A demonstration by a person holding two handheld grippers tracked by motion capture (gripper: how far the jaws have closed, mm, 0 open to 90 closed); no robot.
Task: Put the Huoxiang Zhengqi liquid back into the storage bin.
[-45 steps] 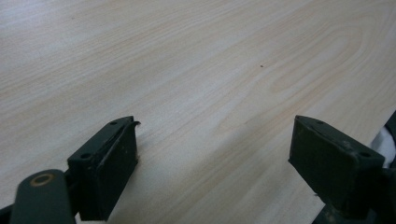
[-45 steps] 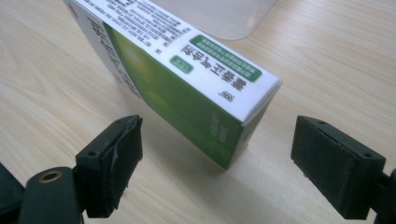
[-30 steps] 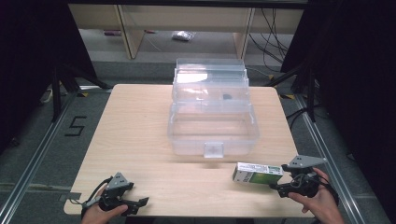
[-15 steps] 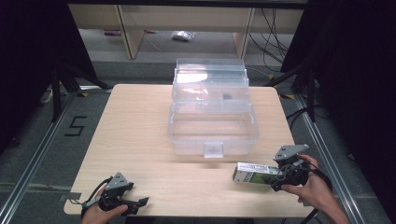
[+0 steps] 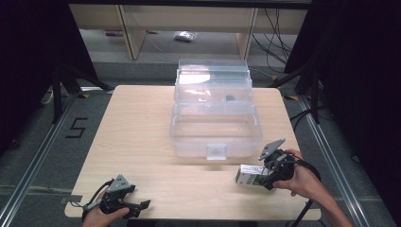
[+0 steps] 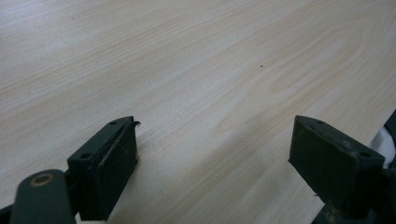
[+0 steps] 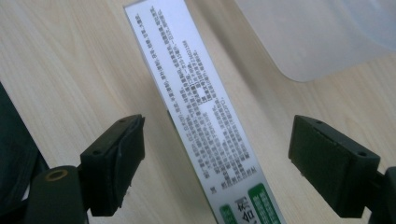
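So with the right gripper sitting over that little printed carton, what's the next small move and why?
Probably close the right gripper on the small white printed carton. In the right gripper view its jaws stand open on either side of the carton, which lies flat on the light wooden table in front of the clear plastic storage box, so it looks lined up for a grasp.

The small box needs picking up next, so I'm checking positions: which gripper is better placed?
Right. The right gripper already straddles the small box, jaws open; the left gripper sits across the table.
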